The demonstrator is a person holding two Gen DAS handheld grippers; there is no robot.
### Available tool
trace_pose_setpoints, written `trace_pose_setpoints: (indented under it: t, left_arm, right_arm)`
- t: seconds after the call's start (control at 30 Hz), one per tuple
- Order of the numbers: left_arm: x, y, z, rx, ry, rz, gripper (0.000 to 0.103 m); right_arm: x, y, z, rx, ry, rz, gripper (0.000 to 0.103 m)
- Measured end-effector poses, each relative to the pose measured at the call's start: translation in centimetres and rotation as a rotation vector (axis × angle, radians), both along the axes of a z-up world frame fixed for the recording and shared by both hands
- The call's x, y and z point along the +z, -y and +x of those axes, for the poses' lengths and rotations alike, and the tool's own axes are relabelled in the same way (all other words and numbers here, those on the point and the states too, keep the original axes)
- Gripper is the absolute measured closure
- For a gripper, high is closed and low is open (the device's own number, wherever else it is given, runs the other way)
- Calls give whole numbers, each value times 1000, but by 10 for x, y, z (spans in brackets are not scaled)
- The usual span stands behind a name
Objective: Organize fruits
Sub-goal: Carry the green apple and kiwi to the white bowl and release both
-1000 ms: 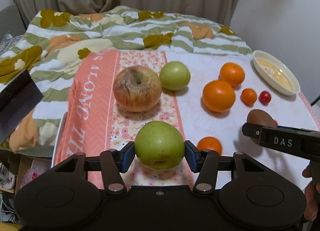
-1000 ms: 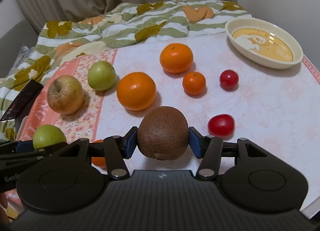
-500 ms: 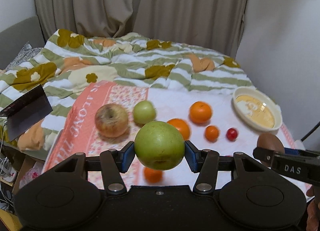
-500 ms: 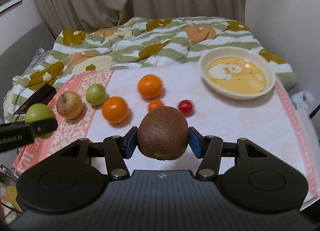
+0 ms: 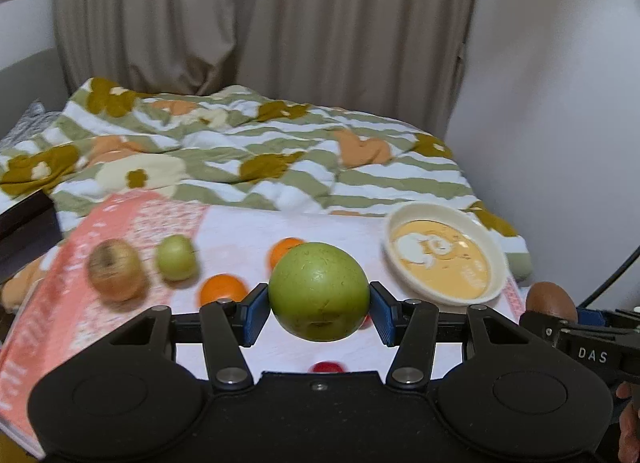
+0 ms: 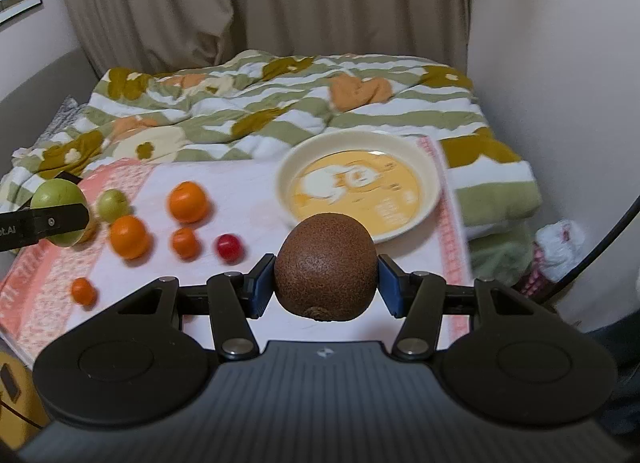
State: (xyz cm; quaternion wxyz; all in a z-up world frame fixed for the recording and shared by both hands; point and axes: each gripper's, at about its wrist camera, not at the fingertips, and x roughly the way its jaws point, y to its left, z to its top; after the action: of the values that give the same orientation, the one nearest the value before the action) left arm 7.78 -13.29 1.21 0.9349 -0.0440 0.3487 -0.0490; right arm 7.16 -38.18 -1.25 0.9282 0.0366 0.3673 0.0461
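Now: left claw (image 5: 319, 309) clamped on green apple (image 5: 319, 291) | right claw (image 6: 326, 290) clamped on kiwi (image 6: 326, 267) | step: carry | next: lower both into dish (image 6: 430, 179), release

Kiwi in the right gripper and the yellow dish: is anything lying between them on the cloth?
No. In the right wrist view the kiwi overlaps the near rim of the dish; no fruit shows between them.

Soft, even indoor light without glare is seen in both views, fisheye bending is marked at the dark corners, and the table fruit is smeared by motion blur while each gripped fruit is rendered sharp.
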Motion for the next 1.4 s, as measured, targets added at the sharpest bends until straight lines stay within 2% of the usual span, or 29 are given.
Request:
trace_pose_setpoints:
  t: [0.17, 0.4, 0.63, 0.77, 1.0, 1.23, 1.27, 1.33, 1.4]
  left_arm:
    - [-4, 36, 33, -56, 0, 7, 46]
    - [-16, 78, 98, -137, -14, 16, 46]
    - [-40, 116, 164, -210, -48, 56, 46]
    - [-66, 134, 196, -261, -83, 98, 46]
    - [-100, 158, 229, -330, -118, 160, 46]
    - [-113, 171, 238, -382, -127, 204, 45]
    - [-113, 173, 237, -390, -119, 215, 41]
    - [-106, 175, 232, -402, -82, 240, 3]
    - [-96, 169, 224, -402, -30, 241, 0]
  right_arm:
    - [2, 33, 28, -19, 16, -9, 34]
    - [-4, 62, 79, -47, 17, -12, 34]
    - [-18, 76, 132, -62, -5, -2, 34]
    - [-29, 80, 157, -71, -24, -3, 34]
    - [-46, 88, 181, -100, -60, 5, 34]
    - [-52, 95, 189, -125, -79, 5, 34]
    - [-51, 96, 189, -126, -78, 4, 34]
    - [-49, 97, 190, -129, -73, 3, 34]
    - [-47, 98, 191, -131, -68, 5, 34]
